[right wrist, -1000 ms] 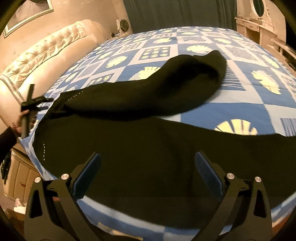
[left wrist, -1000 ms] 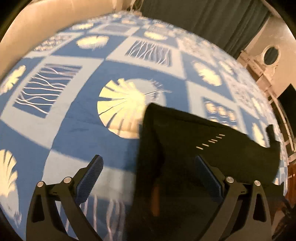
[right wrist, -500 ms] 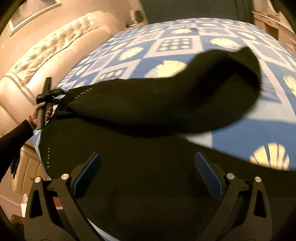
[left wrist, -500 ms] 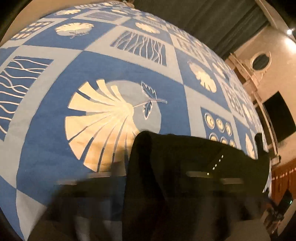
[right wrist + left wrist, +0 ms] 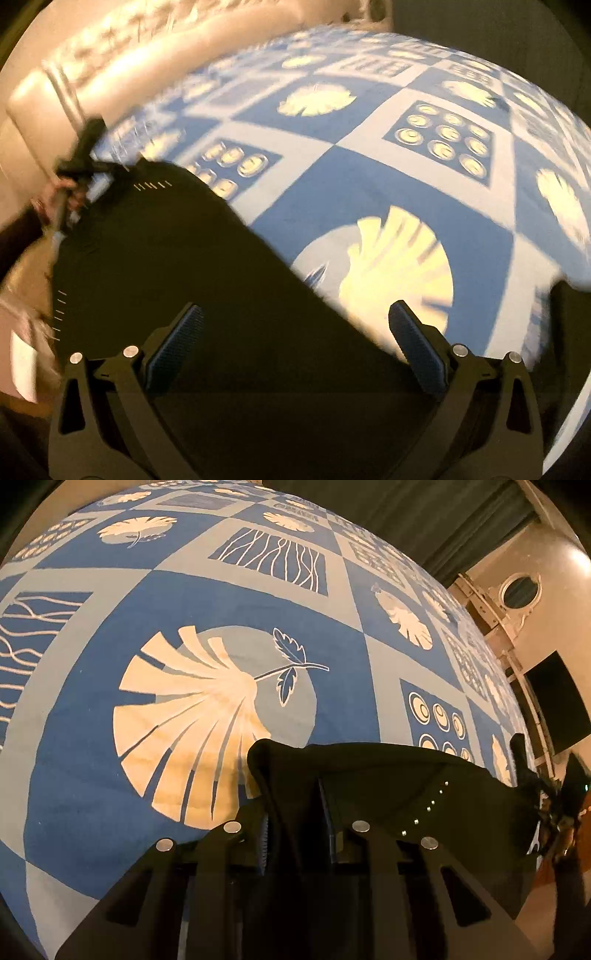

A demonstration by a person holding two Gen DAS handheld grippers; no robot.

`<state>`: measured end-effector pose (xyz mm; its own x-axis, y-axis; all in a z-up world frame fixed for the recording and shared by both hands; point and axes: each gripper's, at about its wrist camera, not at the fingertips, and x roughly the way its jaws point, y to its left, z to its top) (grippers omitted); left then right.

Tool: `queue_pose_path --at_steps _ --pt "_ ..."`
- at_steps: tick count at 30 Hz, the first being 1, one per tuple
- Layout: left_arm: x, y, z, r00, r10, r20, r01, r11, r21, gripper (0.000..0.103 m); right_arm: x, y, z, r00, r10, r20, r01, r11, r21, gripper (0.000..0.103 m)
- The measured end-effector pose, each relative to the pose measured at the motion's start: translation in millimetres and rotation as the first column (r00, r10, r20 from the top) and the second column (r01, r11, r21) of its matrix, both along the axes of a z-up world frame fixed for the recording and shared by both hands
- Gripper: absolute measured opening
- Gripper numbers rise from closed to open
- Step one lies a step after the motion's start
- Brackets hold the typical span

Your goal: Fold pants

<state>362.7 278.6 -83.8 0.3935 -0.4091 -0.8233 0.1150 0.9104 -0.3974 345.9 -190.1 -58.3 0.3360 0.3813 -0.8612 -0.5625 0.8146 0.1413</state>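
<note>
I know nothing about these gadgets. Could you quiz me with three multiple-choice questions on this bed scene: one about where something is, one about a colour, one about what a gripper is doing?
1. Where do the pants lie?
A. on the patterned bedspread
B. on a wooden floor
C. over a chair back

2. What colour are the pants?
A. white
B. red
C. black

3. How do the two grippers stand?
A. both open
B. left shut on the pants, right open
C. right shut on the pants, left open

Answers:
1. A: the dark cloth spreads over the blue and cream bedspread.
2. C: the fabric is black in both views, with a short row of pale dots.
3. B: the left gripper has its fingers closed with a fold of fabric between them, while the right gripper has its fingers wide apart above the cloth.
</note>
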Motion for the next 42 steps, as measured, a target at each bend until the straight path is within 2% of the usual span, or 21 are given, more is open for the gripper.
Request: queue_pose_path --at_steps 1,2,3,6,8,9,10,11,15,19,22,24,28,33,35,38,41,42 --pt "0.5 -2.0 0.3 1.000 -0.005 0.004 0.005 1.000 0.015 0.023 8.2 6.9 -7.0 0.999 0.031 -0.032 -0.031 0.999 -0.019 0.057" --pt "0.5 -2.8 0.1 1.000 -0.010 0.007 0.010 1.000 0.025 0.023 13.9 10.9 -14.0 0.997 0.047 -0.065 -0.049 0.998 -0.031 0.041" --pt "0.7 -4.0 -0.1 1.000 -0.015 0.009 0.015 0.999 0.034 0.023 19.3 14.9 -20.9 0.994 0.061 -0.094 -0.065 0.997 -0.048 0.034" --pt "2.1 -5.2 -0.1 1.000 -0.025 0.007 0.025 0.998 0.050 0.023 21.5 17.7 -21.1 0.990 0.100 -0.103 -0.107 0.992 -0.061 0.037" --pt "2.9 -8.8 1.1 0.999 -0.036 0.011 0.035 0.997 0.075 0.023 19.7 17.9 -21.3 0.989 0.106 -0.103 -0.114 0.991 -0.073 0.034" --pt "2.7 -10.4 1.7 0.999 -0.041 0.016 0.039 0.995 0.088 0.022 18.3 17.9 -21.4 0.988 0.109 -0.108 -0.117 0.990 -0.076 0.024" --pt "2.2 -12.5 2.6 0.999 -0.047 0.024 0.045 0.994 0.096 0.015 16.8 19.3 -19.7 0.988 0.110 -0.111 -0.118 0.991 -0.069 0.012" --pt "1.6 -14.0 3.4 0.998 -0.053 0.030 0.050 0.995 0.081 0.009 14.8 19.8 -18.2 0.988 0.108 -0.107 -0.116 0.991 -0.066 0.009" --pt "-1.9 -13.0 9.5 0.998 -0.021 0.064 0.016 0.998 0.068 0.007 3.5 21.1 -1.7 0.997 0.077 -0.017 -0.078 0.995 -0.054 0.008" --pt "-13.4 -2.1 30.8 0.991 -0.001 0.134 0.003 1.000 -0.018 0.007 -21.1 21.3 30.2 0.992 0.055 0.116 -0.051 0.998 -0.039 0.008" --pt "-28.3 6.5 55.7 0.979 0.023 0.201 -0.006 0.996 -0.084 0.007 -56.1 23.8 62.8 0.968 0.048 0.246 -0.042 0.999 -0.028 0.008" --pt "-41.9 10.3 71.6 0.970 0.024 0.244 0.006 0.992 -0.122 0.007 -88.7 26.1 82.8 0.939 0.048 0.341 -0.036 0.999 -0.040 0.008" --pt "-88.3 18.9 98.1 0.949 0.016 0.314 0.043 0.983 -0.180 0.007 -159.1 25.7 92.4 0.901 0.047 0.431 -0.034 0.999 -0.039 0.008" --pt "-160.3 30.5 102.0 0.945 0.009 0.326 0.074 0.968 -0.241 0.009 -242.5 29.7 52.7 0.903 0.078 0.421 -0.056 0.996 -0.065 0.008" --pt "-188.7 34.0 85.8 0.957 0.017 0.288 0.057 0.968 -0.246 0.016 -261.5 32.6 32.8 0.920 0.077 0.384 -0.058 0.996 -0.063 0.009" --pt "-221.5 39.8 54.8 0.976 0.054 0.212 0.000 0.969 -0.247 0.018 -275.5 38.9 -7.1 0.955 0.065 0.290 -0.043 0.996 -0.079 0.013" --pt "-250.7 49.9 19.1 0.987 0.127 0.096 -0.101 0.966 -0.238 0.018 -282.7 37.5 -17.6 0.970 0.003 0.243 0.008 0.999 -0.045 0.017" --pt "-260.9 56.0 10.3 0.985 0.164 0.062 -0.144 0.958 -0.249 0.018 -286.0 32.6 -12.8 0.976 -0.042 0.215 0.039 0.999 0.017 0.024"
